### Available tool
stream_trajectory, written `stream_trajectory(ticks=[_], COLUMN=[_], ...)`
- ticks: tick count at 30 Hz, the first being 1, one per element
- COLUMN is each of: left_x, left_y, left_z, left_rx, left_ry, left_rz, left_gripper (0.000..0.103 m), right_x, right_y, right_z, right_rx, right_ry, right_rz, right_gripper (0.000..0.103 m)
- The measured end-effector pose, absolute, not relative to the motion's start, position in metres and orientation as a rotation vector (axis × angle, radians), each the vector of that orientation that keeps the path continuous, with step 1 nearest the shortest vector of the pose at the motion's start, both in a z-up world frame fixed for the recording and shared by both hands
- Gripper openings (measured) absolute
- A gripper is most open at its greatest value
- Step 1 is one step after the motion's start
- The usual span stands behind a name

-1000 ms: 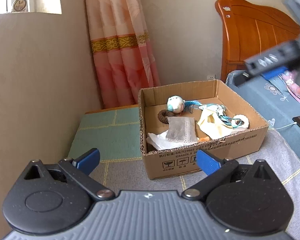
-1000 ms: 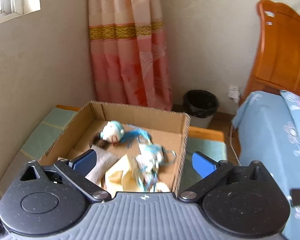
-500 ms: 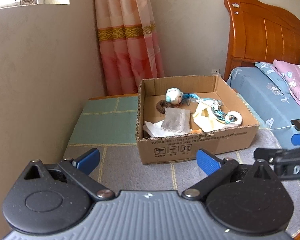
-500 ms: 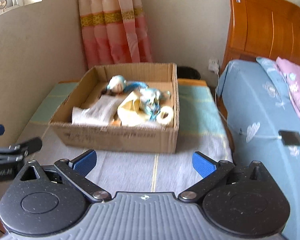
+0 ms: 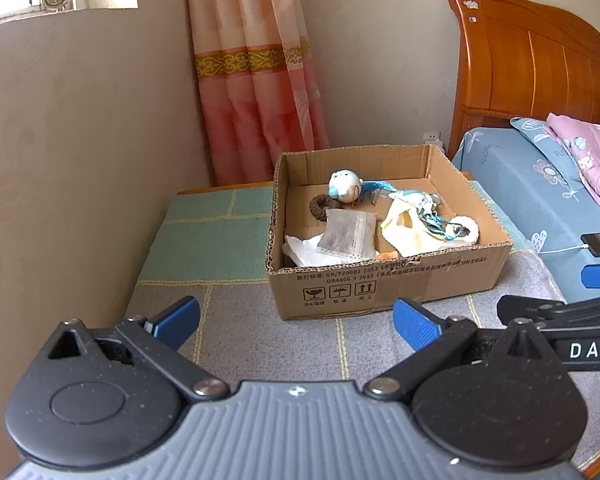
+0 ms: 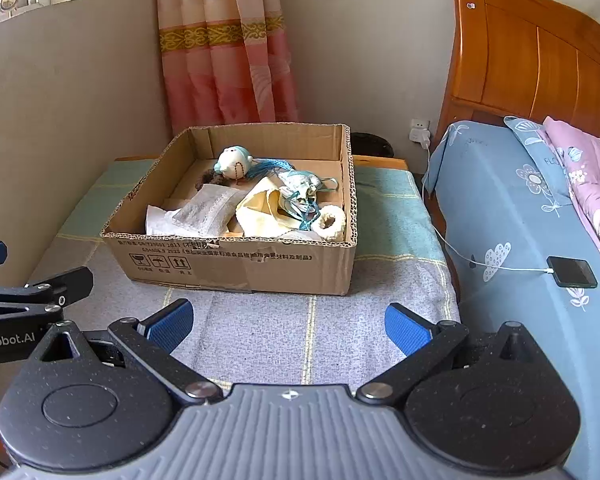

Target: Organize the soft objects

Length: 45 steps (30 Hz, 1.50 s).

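Observation:
An open cardboard box (image 5: pixel 384 284) (image 6: pixel 236 264) stands on a cloth-covered table. Inside lie a round white-and-teal plush (image 5: pixel 343 186) (image 6: pixel 233 158), a grey sachet (image 5: pixel 348 234) (image 6: pixel 208 210), a yellow cloth (image 5: pixel 406 230) (image 6: pixel 262 212), a teal tangle (image 6: pixel 300 192) and a white fluffy ring (image 5: pixel 466 230) (image 6: pixel 332 220). My left gripper (image 5: pixel 296 322) is open and empty, well back from the box front. My right gripper (image 6: pixel 288 324) is open and empty, also back from the box. Each gripper shows at the edge of the other's view.
The table's grey and green checked cloth (image 6: pixel 300 328) spreads around the box. A bed (image 6: pixel 520 208) with blue sheet and wooden headboard (image 5: pixel 532 60) is on the right, with a phone (image 6: pixel 572 272) on a charging cable. A wall is on the left, a pink curtain (image 5: pixel 256 80) behind.
Both grippers have pulled back and down from above the box to the near side of the table. The box contents have not moved. Both stayed open.

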<state>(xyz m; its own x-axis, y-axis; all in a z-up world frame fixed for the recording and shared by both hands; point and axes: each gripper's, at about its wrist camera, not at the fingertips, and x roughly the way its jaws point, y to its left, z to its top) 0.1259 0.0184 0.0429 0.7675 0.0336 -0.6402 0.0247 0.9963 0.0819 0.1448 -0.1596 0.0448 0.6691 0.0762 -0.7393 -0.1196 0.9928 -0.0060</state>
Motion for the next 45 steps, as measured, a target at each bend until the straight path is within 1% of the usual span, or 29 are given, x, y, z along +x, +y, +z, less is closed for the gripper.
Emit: stream_trajectory(ticks=[45], left_x=[0.1269], left_y=[0.0158], left_z=[0.049], left_rx=[0.094], left_ry=[0.688], left_rz=[0.017], left_gripper=[0.102], right_x=[0.1431], right_y=[-0.1615], right_z=[0.0523], right_rx=[-0.063], right_ry=[0.797], right_rz=[0.093], right_gripper=[0.103])
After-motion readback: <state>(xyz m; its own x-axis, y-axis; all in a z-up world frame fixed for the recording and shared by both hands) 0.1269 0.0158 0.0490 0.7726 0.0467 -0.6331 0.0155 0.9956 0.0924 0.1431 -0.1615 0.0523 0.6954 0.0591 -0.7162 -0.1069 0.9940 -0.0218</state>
